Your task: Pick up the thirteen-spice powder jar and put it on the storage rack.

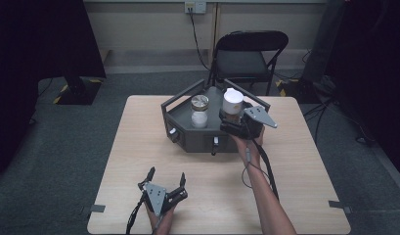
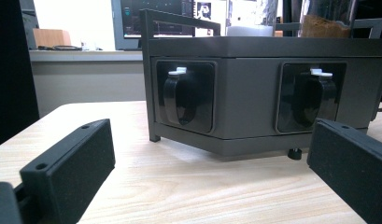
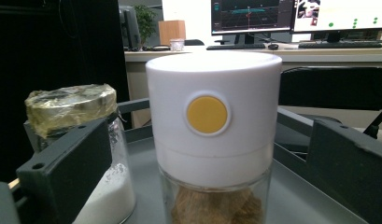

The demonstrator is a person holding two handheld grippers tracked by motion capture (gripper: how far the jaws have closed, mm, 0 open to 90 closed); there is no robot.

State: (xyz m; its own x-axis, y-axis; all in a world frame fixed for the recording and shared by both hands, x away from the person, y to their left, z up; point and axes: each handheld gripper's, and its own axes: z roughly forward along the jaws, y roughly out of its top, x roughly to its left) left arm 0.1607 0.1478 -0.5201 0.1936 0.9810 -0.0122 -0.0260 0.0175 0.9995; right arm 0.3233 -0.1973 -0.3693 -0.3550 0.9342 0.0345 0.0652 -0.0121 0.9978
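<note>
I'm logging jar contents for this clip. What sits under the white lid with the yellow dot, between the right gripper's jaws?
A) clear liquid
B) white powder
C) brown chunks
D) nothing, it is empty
C: in the right gripper view the glass jar under the white lid holds brown chunks, while the white powder is in the foil-topped jar beside it.

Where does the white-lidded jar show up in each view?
High view: white-lidded jar on the dark tray, right of the gold-lidded jar.
Left gripper view: upper right, its brown contents above the tray's top edge.
Right gripper view: centre, yellow dot facing the camera.
Shared landmark: the tray.
</note>
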